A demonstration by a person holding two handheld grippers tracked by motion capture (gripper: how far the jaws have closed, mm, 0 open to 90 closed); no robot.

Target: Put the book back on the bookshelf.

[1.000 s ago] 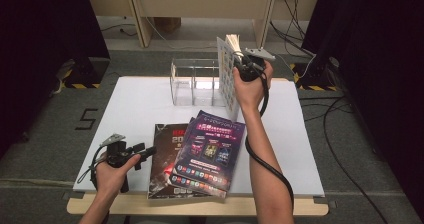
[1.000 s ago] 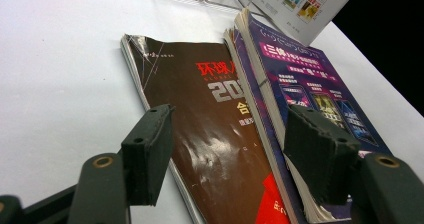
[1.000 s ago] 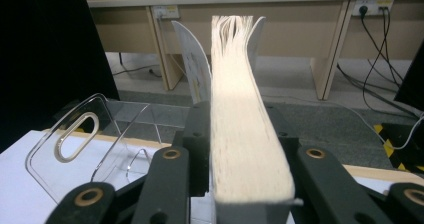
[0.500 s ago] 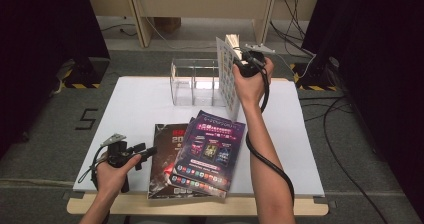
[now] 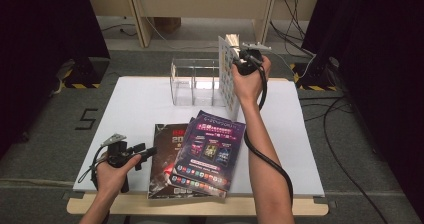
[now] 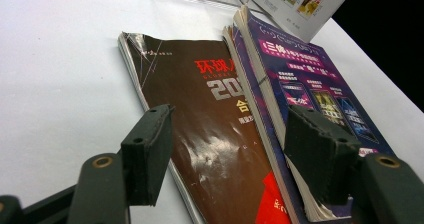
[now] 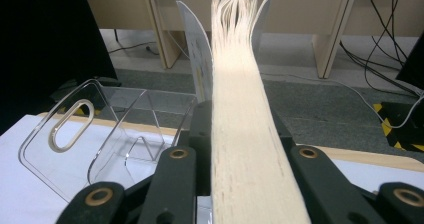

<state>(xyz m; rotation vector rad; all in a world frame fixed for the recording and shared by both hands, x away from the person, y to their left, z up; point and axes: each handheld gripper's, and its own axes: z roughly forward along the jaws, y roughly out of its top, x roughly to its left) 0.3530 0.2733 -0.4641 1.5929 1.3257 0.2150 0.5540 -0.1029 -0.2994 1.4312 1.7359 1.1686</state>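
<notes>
Held low at the near left edge of the white table (image 5: 140, 99), the left gripper (image 5: 142, 154) is seen with its jaws spread, nothing between them; in the left gripper view the two black pads (image 6: 147, 154) stand apart over the near corner of a brown magazine (image 6: 210, 134), without touching it. That brown magazine (image 5: 167, 159) lies flat on the near half of the table, and a purple magazine (image 5: 210, 151) is laid partly over its right side, their edges overlapping. A thick stack of pages is visible along the purple magazine's spine edge in the left gripper view.

Farther back, the right gripper (image 5: 239, 59) is raised above the far right part of the table, and a third magazine (image 5: 229, 76) is pinched in it by the page edges, held upright with its white, picture-covered cover facing left. The jaws have just been closing on it. In the right gripper view the pale page block (image 7: 240, 134) is seen clamped between the jaws, with the loose pages fanning open at the top.

Just left of the held magazine, a clear acrylic holder (image 5: 195, 81) with upright dividers stands on the far middle of the table; its lower right end is near the magazine's bottom edge, though contact cannot be told.
</notes>
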